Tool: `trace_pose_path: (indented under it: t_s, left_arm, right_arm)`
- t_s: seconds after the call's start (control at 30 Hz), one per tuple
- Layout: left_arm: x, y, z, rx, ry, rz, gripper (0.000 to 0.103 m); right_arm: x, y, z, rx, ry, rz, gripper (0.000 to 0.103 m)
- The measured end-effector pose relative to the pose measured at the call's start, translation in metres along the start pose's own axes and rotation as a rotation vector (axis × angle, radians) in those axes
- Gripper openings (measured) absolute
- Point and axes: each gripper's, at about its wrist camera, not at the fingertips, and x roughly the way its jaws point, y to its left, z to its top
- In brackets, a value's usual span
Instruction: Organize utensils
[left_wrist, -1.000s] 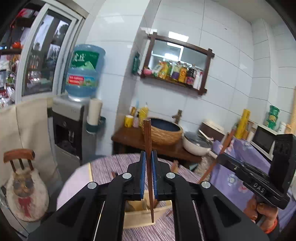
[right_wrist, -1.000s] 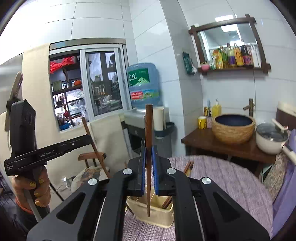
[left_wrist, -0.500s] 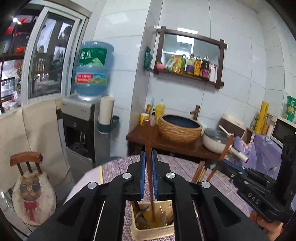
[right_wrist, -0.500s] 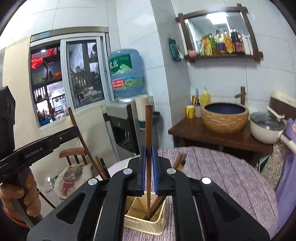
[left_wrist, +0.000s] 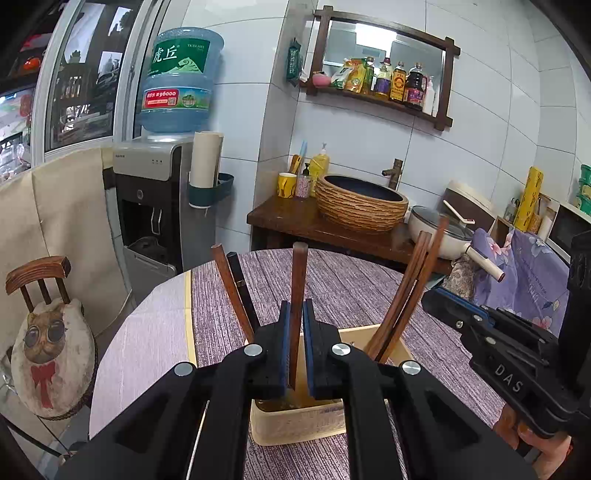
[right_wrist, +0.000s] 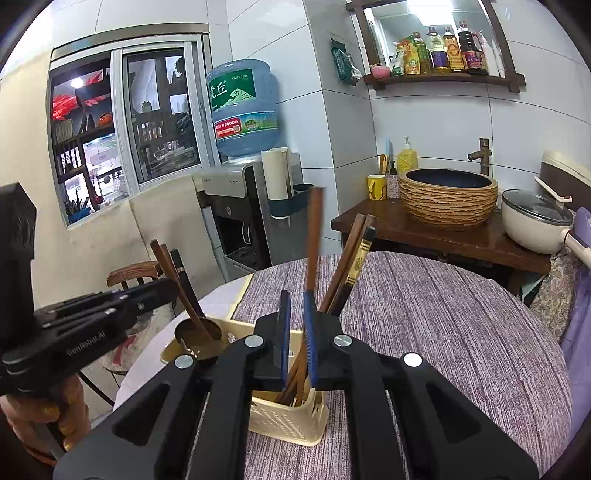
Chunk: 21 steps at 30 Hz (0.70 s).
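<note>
Chopstick upright, tip down over basket; left gripper jaws pinch it.

Both grippers are showing matte black frames with silver screw heads and blue pads lining their fingers. The left gripper is wearing pale "GenRobot.AI" lettering; the right gripper is reading "DAS".
</note>
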Motion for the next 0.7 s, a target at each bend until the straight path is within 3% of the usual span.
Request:
trace_pose_path:
  t_s: [0.1, 0.23, 0.3, 0.37, 0.43, 0.53, 0.7]
  left_arm:
    - [-0.011, -0.001, -0.004, 0.006, -0.021, -0.004, 0.024]
    - [-0.035, -0.002, -0.018, 0.018, -0.063, -0.015, 0.052]
    - [-0.049, -0.002, -0.029, 0.032, -0.086, -0.001, 0.061]
    - [-0.062, 0.0, -0.042, 0.037, -0.108, 0.008, 0.074]
    - [-0.076, 0.004, -0.057, 0.03, -0.142, 0.022, 0.09]
    - [-0.099, 0.01, -0.086, 0.02, -0.195, 0.051, 0.098]
    - [-0.126, 0.021, -0.125, -0.022, -0.203, 0.052, 0.098]
  right_arm:
    - [-0.007, 0.0, -0.006, -0.008, -0.014, -0.008, 0.012]
    - [-0.03, 0.002, -0.016, -0.016, -0.065, -0.01, 0.042]
    - [-0.046, 0.003, -0.025, -0.01, -0.091, -0.007, 0.049]
    - [-0.062, 0.005, -0.036, 0.003, -0.109, -0.02, 0.063]
    - [-0.081, 0.006, -0.054, 0.025, -0.128, -0.009, 0.069]
    - [-0.101, 0.012, -0.084, 0.033, -0.125, -0.006, 0.082]
    - [-0.124, 0.028, -0.138, 0.02, -0.087, -0.022, 0.088]
